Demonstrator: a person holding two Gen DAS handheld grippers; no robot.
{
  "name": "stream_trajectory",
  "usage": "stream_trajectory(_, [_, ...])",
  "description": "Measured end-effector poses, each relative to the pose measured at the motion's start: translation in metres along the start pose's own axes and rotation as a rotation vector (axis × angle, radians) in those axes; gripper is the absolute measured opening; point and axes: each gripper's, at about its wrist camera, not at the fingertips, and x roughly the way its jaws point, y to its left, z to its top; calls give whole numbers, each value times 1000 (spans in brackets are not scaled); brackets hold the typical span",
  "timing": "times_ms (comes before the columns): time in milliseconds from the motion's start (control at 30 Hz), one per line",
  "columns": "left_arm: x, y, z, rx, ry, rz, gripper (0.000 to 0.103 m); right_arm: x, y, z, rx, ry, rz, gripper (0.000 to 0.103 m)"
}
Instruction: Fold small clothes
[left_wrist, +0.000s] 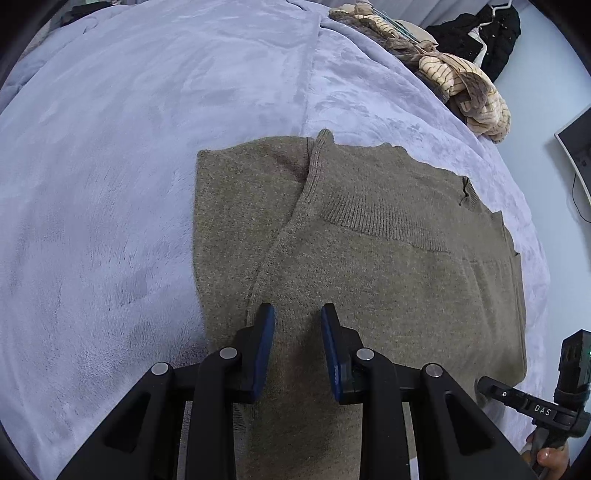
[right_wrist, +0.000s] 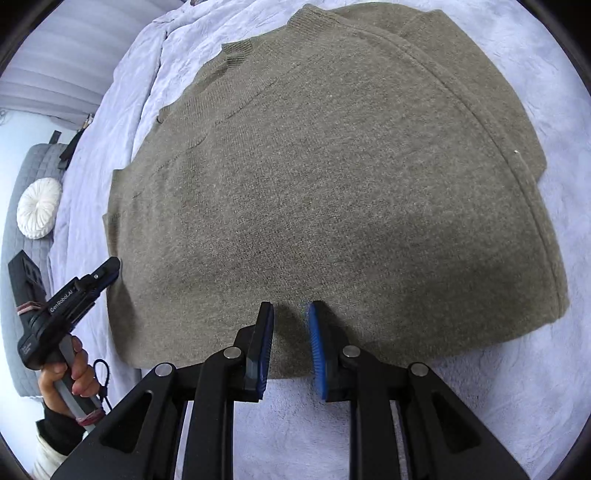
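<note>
Left gripper: jaws narrowly parted, nothing between the pads, poised over the olive knit sweater at lower centre of its view. Right gripper: same narrow gap, empty, above the sweater's near edge at lower centre. The sweater lies folded flat on a lavender plush blanket; bare blanket runs wide to the left and along the bottom. Striped clothes are heaped upper right. Legible writing: "DAS" lower right in the left view, "GenRobot.AI" lower left in the right view.

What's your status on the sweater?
Left tongs, right tongs open, empty. Olive sweater lies partly folded on the blanket. Nothing in the way.
</note>
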Motion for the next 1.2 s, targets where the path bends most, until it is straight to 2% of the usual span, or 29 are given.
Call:
stream_trajectory(167, [0, -1, 0, 31, 1, 0, 28, 5, 8, -2, 2, -14, -44, 22])
stream_trajectory(733, [0, -11, 0, 76, 7, 46, 28, 7, 3, -1, 20, -25, -50, 21])
stream_trajectory(767, [0, -10, 0, 72, 9, 43, 36, 7, 4, -1, 19, -24, -52, 21])
stream_trajectory(800, [0, -11, 0, 68, 11, 6, 58, 7, 4, -1, 17, -22, -54, 21])
stream_trajectory(867, [-3, -17, -2, 71, 8, -55, 82, 8, 4, -1, 13, -21, -55, 22])
stream_trajectory(900, [-4, -22, -3, 85, 2, -37, 87, 8, 5, -1, 10, -20, -55, 22])
stream_trajectory(1000, [-2, -37, -8, 145, 3, 41, 88, 8, 4, -1, 16, -25, -50, 21])
stream_trajectory(1133, [-1, -41, -10, 168, 7, 68, 88, 6, 3, -2, 24, -25, -42, 23])
stream_trajectory(1167, [-2, -41, -10, 168, 6, 71, 88, 5, 3, -1, 26, -22, -32, 25])
stream_trajectory(1200, [-2, -41, -10, 165, 7, 73, 89, 4, 3, -1, 28, -19, -15, 32])
